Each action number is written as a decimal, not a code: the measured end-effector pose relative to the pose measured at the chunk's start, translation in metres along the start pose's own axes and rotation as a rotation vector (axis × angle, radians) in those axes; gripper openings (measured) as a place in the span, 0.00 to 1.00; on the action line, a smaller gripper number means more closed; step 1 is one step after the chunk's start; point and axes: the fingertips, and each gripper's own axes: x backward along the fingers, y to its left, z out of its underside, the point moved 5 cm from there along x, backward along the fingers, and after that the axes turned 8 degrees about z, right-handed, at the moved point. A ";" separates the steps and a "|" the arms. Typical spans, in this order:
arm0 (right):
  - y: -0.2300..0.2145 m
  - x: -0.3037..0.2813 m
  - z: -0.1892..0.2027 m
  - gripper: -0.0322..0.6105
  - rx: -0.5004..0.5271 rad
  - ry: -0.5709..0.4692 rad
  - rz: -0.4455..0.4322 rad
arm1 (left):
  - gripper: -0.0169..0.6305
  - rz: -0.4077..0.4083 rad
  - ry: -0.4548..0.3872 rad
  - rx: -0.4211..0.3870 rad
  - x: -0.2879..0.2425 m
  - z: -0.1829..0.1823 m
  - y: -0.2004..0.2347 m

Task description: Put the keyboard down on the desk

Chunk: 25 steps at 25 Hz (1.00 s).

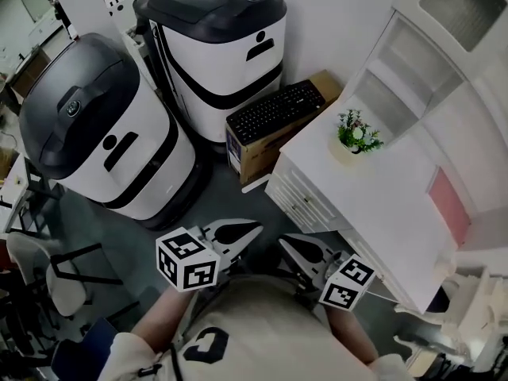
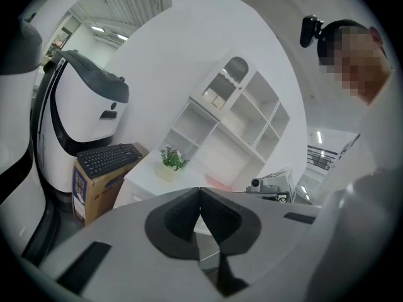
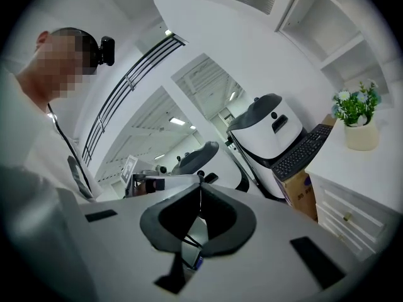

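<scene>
Left tool (image 1: 252, 230) and right tool (image 1: 287, 244) both pressed together, empty; keyboard (image 1: 276, 111) lies on cardboard box (image 1: 262, 155), and swinging it onto the tabletop (image 1: 381, 205) could topple the plant (image 1: 356, 133).

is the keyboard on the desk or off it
Off it. The keyboard lies flat on top of the cardboard box beside the white desk, not on the desk's surface.

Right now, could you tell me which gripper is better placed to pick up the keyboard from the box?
Left, narrowly. Both are shut and empty, but the left gripper has open floor ahead towards the keyboard, while the right gripper sits beside the desk edge.
</scene>
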 end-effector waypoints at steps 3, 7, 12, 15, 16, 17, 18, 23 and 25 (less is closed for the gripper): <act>-0.009 -0.003 -0.009 0.09 0.010 0.020 -0.038 | 0.05 -0.035 -0.012 0.002 -0.007 -0.007 0.003; -0.022 -0.003 -0.017 0.09 0.006 0.034 -0.075 | 0.05 -0.080 -0.027 0.007 -0.016 -0.012 0.004; -0.039 0.002 -0.029 0.09 0.010 0.047 -0.115 | 0.05 -0.119 -0.030 0.006 -0.036 -0.016 0.001; -0.049 0.007 -0.035 0.09 0.020 0.056 -0.131 | 0.05 -0.129 -0.026 0.000 -0.053 -0.021 0.000; -0.053 0.009 -0.037 0.09 0.020 0.056 -0.134 | 0.05 -0.130 -0.024 -0.001 -0.059 -0.022 0.000; -0.057 0.012 -0.039 0.09 0.018 0.053 -0.135 | 0.05 -0.132 -0.020 -0.003 -0.065 -0.023 -0.001; -0.062 0.014 -0.041 0.09 0.015 0.050 -0.135 | 0.05 -0.134 -0.015 -0.006 -0.070 -0.024 -0.001; -0.079 0.022 -0.048 0.09 -0.005 0.028 -0.134 | 0.05 -0.143 0.010 -0.031 -0.091 -0.030 -0.003; -0.084 0.023 -0.051 0.09 -0.015 0.009 -0.132 | 0.05 -0.154 0.013 -0.038 -0.093 -0.033 -0.002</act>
